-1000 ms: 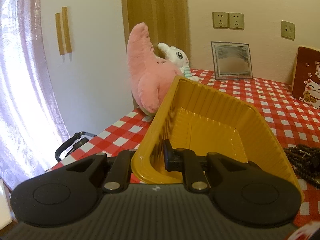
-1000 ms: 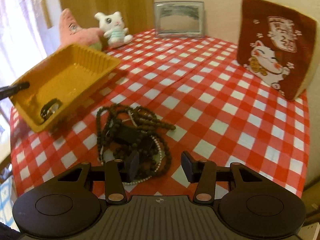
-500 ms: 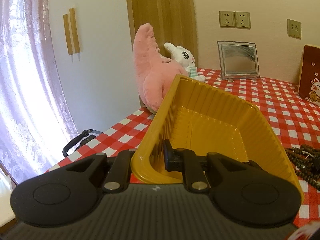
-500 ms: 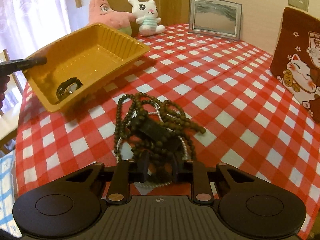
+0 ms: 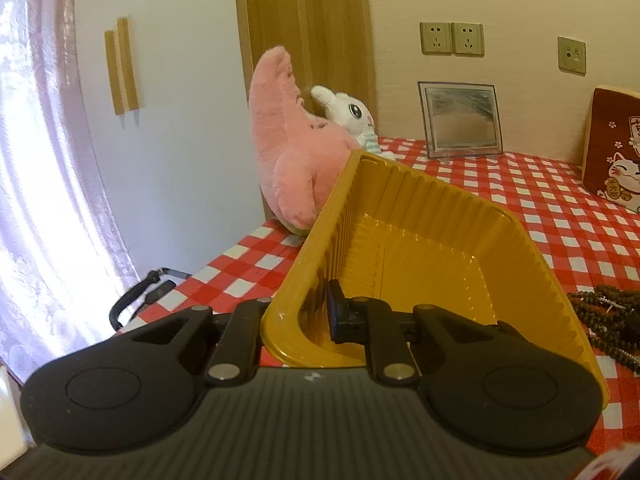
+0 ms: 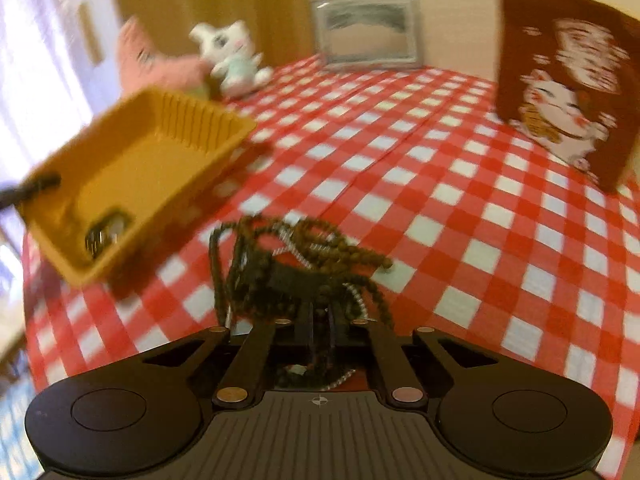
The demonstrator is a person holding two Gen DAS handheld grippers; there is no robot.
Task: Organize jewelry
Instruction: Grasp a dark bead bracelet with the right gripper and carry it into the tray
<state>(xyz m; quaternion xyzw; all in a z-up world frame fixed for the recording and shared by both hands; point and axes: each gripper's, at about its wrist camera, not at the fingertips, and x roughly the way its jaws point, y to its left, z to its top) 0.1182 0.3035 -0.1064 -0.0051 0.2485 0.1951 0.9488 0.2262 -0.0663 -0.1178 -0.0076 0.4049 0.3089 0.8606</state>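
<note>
Left tongs (image 5: 308, 314): clamped narrow on the near wall of the yellow tray (image 5: 436, 240), one finger inside, one outside; the tray is tilted, its near end raised off the worktop
Right tongs (image 6: 320, 320): jaws have just been closing and now stand pinched on strands of the bead tangle (image 6: 296, 268); this view is blurred
Bead tangle: dark brown strings mixed with a pale pearl-like strand, heaped on the cloth just beside the tray
Tray contents: one small dark band-like piece (image 6: 106, 232) in the low corner; too blurred to name
Worktop (image 6: 440, 184): covered in red-and-white check cloth
Far edge: pink plush (image 5: 292, 160) and white bunny toy (image 5: 352, 116) touching; silver picture frame (image 5: 460, 124) against the wall; brown lucky-cat cushion (image 6: 560, 80) upright
Room: cream wall with sockets (image 5: 452, 38); wooden panel; sheer curtain (image 5: 36, 160) at the bright window
</note>
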